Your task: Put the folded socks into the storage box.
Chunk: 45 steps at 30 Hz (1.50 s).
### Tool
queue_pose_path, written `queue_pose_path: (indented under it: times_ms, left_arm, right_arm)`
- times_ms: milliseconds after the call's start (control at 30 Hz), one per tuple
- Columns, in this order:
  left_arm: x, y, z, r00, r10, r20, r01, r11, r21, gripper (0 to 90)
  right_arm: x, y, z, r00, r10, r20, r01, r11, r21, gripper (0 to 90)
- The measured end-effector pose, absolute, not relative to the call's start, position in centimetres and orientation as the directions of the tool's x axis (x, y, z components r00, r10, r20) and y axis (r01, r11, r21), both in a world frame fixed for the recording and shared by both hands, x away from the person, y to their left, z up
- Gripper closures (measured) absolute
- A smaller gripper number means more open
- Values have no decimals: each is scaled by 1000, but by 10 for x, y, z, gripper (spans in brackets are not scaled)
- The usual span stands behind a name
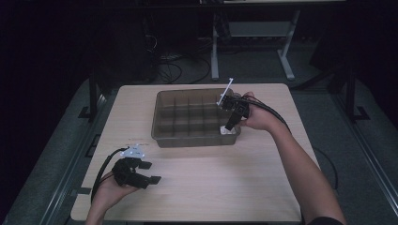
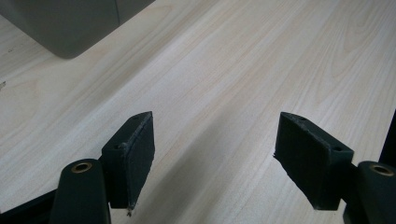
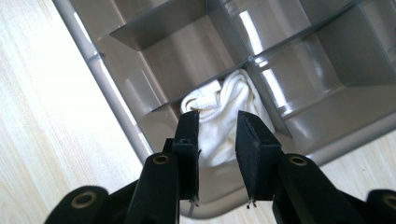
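White cloth (image 3: pixel 224 116), bunched into a soft wad, is seen lying in a corner compartment of the grey divided bin (image 1: pixel 162 136), at the end nearest the person's right hand. The right gripper (image 3: pixel 217 119) is held just above that compartment, its jaws parted a little with the cloth showing between and beyond them; the pads are not pressed on the fabric, so nothing is judged to be gripped. The left gripper (image 2: pixel 212 140) is rested near the front left of the wooden table (image 1: pixel 234 187), well apart from the bin, its jaws spread wide over bare wood.

The cloth is judged to be light, limp and easily crushed, unlikely to slip or break. A hold is best taken on the raised fold at its top, since the compartment walls stand close on either side.

The lower part of the wad is hidden behind the jaws and the divider, and whether the fabric reaches the compartment floor cannot be told. From the high view the cloth is reduced to a small pale patch.
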<state>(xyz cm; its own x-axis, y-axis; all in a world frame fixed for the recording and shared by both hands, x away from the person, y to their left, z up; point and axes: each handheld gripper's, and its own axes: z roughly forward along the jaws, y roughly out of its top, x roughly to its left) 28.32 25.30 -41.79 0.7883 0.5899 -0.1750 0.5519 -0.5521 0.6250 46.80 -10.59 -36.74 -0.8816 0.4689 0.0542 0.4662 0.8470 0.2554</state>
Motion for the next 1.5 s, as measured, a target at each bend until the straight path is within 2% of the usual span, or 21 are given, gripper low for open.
queue_pose_path:
  times_ms: [600, 1500]
  left_arm:
    - [283, 255, -417, 783, 595, -179, 556, -543, 630, 276]
    - [283, 255, -417, 781, 597, -182, 559, -540, 629, 273]
  right_arm:
    - [458, -115, -347, -879, 474, 54, 466, 829, 308, 654]
    - [443, -122, -338, -878, 475, 59, 467, 822, 327, 600]
